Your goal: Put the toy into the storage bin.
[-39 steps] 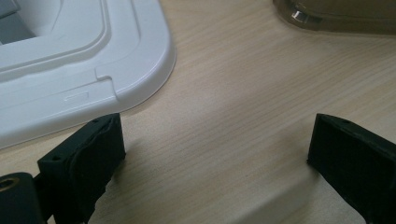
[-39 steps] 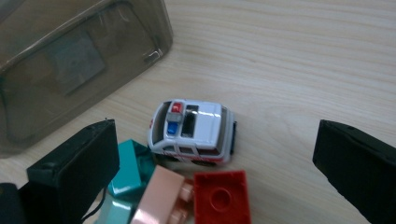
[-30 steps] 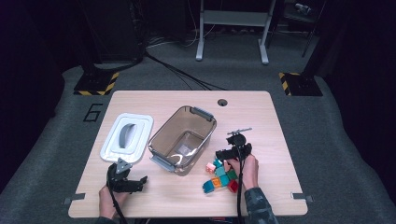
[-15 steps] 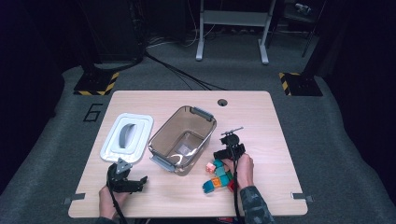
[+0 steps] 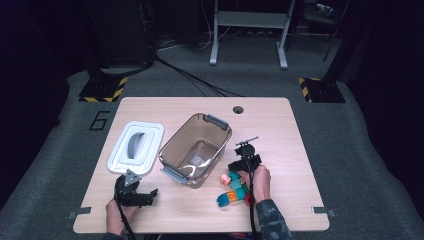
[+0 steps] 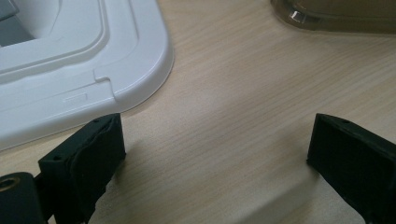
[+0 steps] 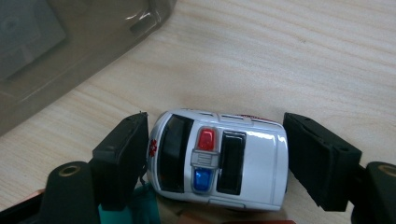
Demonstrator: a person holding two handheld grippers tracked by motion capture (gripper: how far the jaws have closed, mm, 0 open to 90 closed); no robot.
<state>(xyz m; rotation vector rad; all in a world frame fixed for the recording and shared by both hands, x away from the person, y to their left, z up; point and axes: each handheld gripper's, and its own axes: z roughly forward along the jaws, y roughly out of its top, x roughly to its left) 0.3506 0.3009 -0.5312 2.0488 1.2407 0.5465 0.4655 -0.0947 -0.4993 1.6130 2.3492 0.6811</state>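
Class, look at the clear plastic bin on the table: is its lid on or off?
Off. The bin stands open-topped, and its white lid lies flat on the table beside it.

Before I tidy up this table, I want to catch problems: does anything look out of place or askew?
Nothing looks damaged or spilled. The white lid lies off the clear bin, beside it. The toy ambulance sits crosswise between the right gripper jaws, which have just been closing, close against the colourful toy pile.
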